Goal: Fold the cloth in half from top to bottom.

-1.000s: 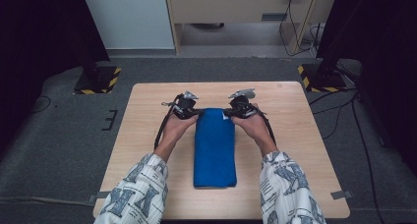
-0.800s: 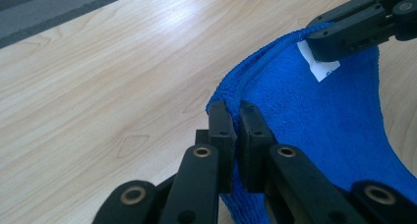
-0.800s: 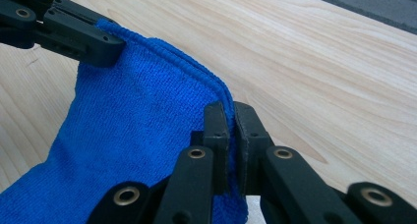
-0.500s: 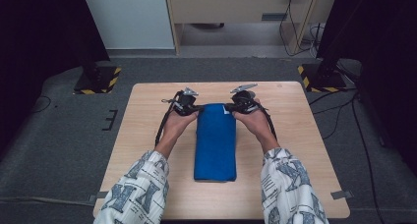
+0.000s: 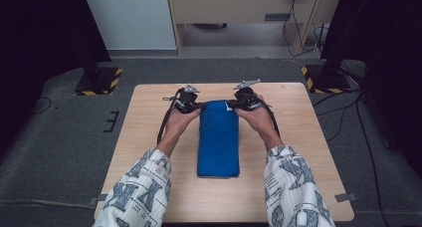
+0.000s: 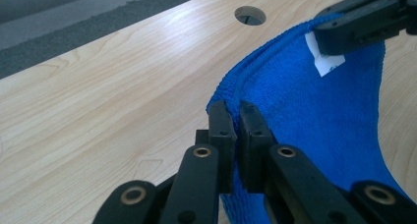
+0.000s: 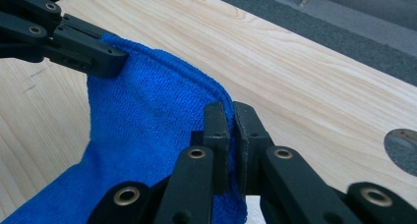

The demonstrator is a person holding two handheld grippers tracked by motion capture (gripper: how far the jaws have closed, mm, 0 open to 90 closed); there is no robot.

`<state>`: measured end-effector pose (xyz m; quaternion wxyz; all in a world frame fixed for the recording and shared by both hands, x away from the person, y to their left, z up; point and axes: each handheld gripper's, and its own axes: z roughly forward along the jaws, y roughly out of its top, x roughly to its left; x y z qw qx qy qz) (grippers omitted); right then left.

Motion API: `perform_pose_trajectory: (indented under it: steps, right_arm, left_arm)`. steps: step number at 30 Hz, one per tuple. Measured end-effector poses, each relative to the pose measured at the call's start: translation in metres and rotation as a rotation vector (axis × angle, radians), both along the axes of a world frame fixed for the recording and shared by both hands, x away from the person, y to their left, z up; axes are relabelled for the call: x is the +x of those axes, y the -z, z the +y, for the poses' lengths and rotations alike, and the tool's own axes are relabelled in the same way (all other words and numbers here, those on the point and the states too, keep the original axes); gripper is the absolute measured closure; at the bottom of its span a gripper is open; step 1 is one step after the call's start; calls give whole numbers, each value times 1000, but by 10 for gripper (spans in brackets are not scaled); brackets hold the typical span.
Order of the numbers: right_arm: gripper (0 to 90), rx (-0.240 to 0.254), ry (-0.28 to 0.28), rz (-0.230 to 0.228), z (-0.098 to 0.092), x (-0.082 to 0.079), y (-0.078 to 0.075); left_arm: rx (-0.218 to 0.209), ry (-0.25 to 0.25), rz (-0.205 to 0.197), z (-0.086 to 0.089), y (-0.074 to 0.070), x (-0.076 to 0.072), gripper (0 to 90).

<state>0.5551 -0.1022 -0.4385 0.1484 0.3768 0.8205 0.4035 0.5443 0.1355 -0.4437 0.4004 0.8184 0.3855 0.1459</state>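
Your left claw (image 6: 235, 117) is pinching the blue towel's (image 5: 218, 137) far left corner. Your right claw (image 7: 231, 117) is clamping its far right corner, seemingly lifting the edge off the bench (image 5: 149, 117)

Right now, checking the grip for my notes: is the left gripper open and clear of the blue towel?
No: the left gripper is shut on the far edge of the blue towel.
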Motion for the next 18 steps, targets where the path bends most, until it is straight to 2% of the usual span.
perform_pose_trajectory:
  steps: [5,10,12,18]
  right_arm:
    - [859,-13,-8,-4,0,-3,4]
    - [859,-1,-9,-13,-4,-11,4]
    - [859,2,-10,-21,-4,-15,4]
    - [858,17,-19,-28,-6,-28,5]
  left_arm:
    - [12,12,-8,-3,-3,-3,862]
    - [24,22,-13,-4,-7,-9,862]
    - [42,32,-19,-5,-8,-13,862]
    - [48,45,-23,-4,-11,-24,862]
